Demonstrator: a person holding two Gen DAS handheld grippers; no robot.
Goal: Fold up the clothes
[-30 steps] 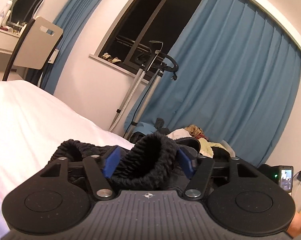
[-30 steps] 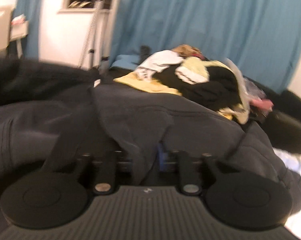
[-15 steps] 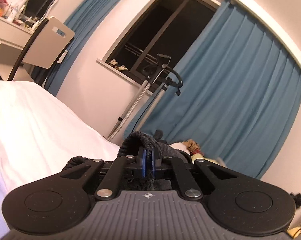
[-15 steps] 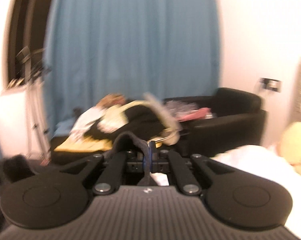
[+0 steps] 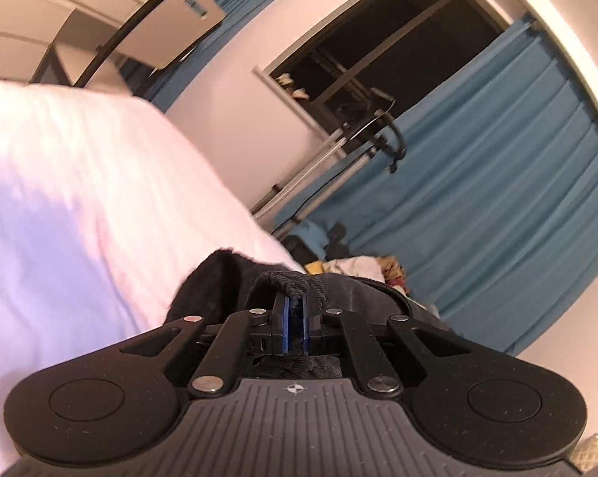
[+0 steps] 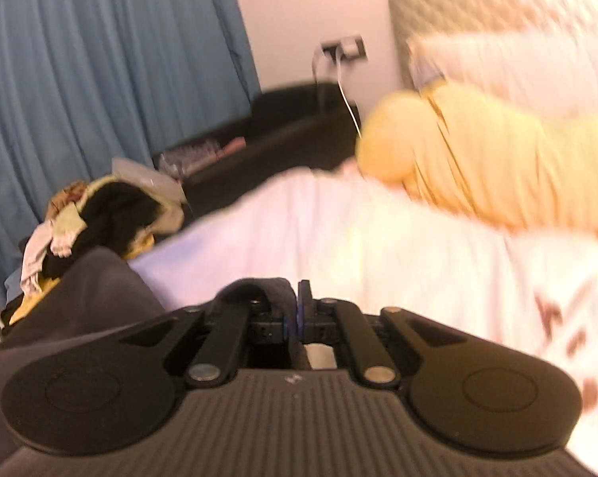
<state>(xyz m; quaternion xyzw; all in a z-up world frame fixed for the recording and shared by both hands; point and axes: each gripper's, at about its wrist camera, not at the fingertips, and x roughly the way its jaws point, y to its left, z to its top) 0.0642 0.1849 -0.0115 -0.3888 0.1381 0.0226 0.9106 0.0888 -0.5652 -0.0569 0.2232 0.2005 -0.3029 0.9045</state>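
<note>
Left wrist view. The left gripper (image 5: 294, 320) fills the lower half of the frame, rolled so that the room beyond stands tilted, and points slightly downward over the bed (image 5: 80, 206). Its jaws are together, clamped on a ribbed black edge of the dark garment (image 5: 291, 282), which arches over the blue pads (image 5: 285, 324) at lower centre. The garment is dark and thick, with a fuzzy lobe to the left of the jaws and smoother cloth trailing to the right. A pile of clothes (image 5: 362, 268) lies beyond it, before the blue curtain (image 5: 498, 198). A second ago the jaws stood wide apart around the bunched cuff; they have since closed on it, and the view has rolled, carrying the chair (image 5: 167, 20) to the upper left.

Right wrist view. The right gripper (image 6: 297, 318) occupies the lower frame, aimed down across the white bed (image 6: 338, 246); the picture is motion-blurred. Its jaws, almost together, are easing open, with a fold of the dark garment (image 6: 267, 290) between the pads at lower centre and more grey cloth at lower left. A yellow pillow (image 6: 478, 159) lies at upper right, and the pile of clothes (image 6: 100, 214) at left. A second ago the garment filled the foreground and the pile sat centred; the view has swung toward the headboard (image 6: 478, 8).
</note>
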